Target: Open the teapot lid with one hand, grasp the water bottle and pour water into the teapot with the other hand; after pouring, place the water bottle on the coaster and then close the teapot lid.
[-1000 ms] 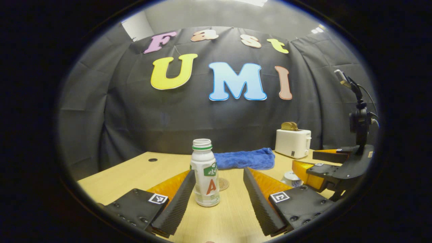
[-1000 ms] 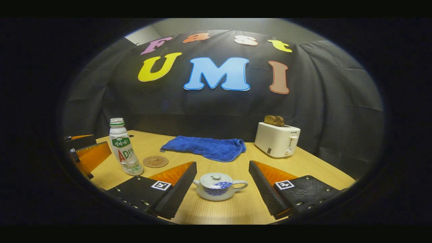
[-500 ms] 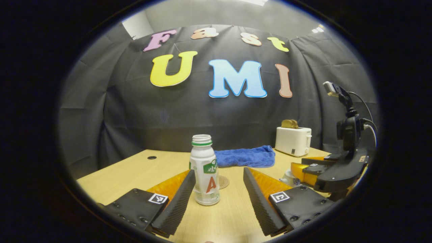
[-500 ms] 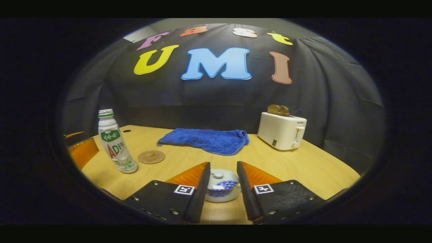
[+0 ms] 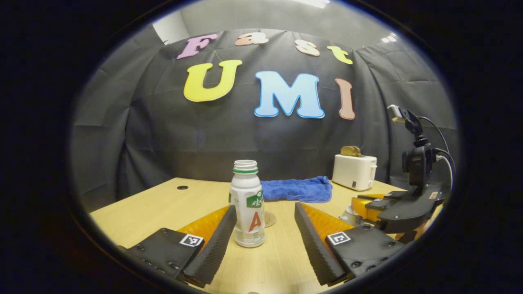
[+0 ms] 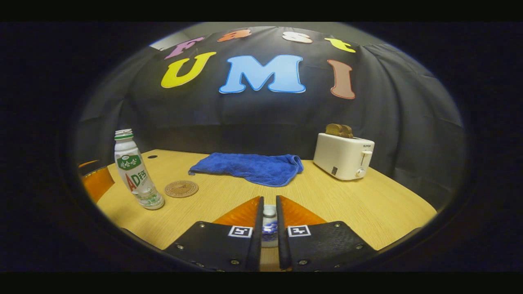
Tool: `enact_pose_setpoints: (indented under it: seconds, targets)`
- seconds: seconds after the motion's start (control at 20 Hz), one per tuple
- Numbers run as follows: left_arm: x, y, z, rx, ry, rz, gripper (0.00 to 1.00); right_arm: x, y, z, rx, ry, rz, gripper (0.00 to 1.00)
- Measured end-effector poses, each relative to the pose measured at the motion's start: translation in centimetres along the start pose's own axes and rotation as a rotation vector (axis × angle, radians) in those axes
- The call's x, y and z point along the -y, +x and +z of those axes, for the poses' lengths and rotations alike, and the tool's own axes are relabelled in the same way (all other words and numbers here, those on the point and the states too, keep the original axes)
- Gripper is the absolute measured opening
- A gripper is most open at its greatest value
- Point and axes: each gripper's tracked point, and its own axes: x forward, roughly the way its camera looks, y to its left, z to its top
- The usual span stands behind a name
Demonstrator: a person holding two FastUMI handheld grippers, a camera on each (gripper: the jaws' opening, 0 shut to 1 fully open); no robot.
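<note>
One uncapped water bottle (image 5: 246,204), white with a green label, is framed centrally by the wide-spread left gripper (image 5: 264,234). One teapot lid (image 6: 269,212) is pinched by the narrowed right gripper (image 6: 269,222), low centre.

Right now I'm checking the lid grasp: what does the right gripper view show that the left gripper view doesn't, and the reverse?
Right gripper view: the right gripper closed narrowly on the lid knob of the teapot. Left gripper view: the left gripper open, its fingers either side of the upright water bottle, and the right gripper seen from the side. Both: water bottle, coaster, blue towel, toaster.
</note>
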Motion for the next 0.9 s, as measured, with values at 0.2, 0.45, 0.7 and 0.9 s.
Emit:
enact_pose_setpoints:
  seconds: [0.2, 0.45, 0.7, 0.9]
  targets:
    - [0.0, 0.1, 0.0, 0.003, -0.009, -0.001, 0.95, -0.3, -0.1, 0.1, -0.014, 0.037, 0.021, 0.00]
    - [-0.2, 0.1, -0.2, -0.009, 0.005, 0.007, 0.89, -0.2, -0.1, 0.0, -0.019, 0.046, 0.039, 0.08]
    - [-0.6, 0.4, -1.0, -0.031, 0.032, 0.035, 0.90, 0.1, -0.6, 1.4, 0.015, 0.058, 0.043, 0.08]
    - [-1.5, 0.9, -1.8, -0.058, 0.030, 0.042, 0.93, 0.7, -1.1, 3.2, 0.054, 0.066, 0.039, 0.08]
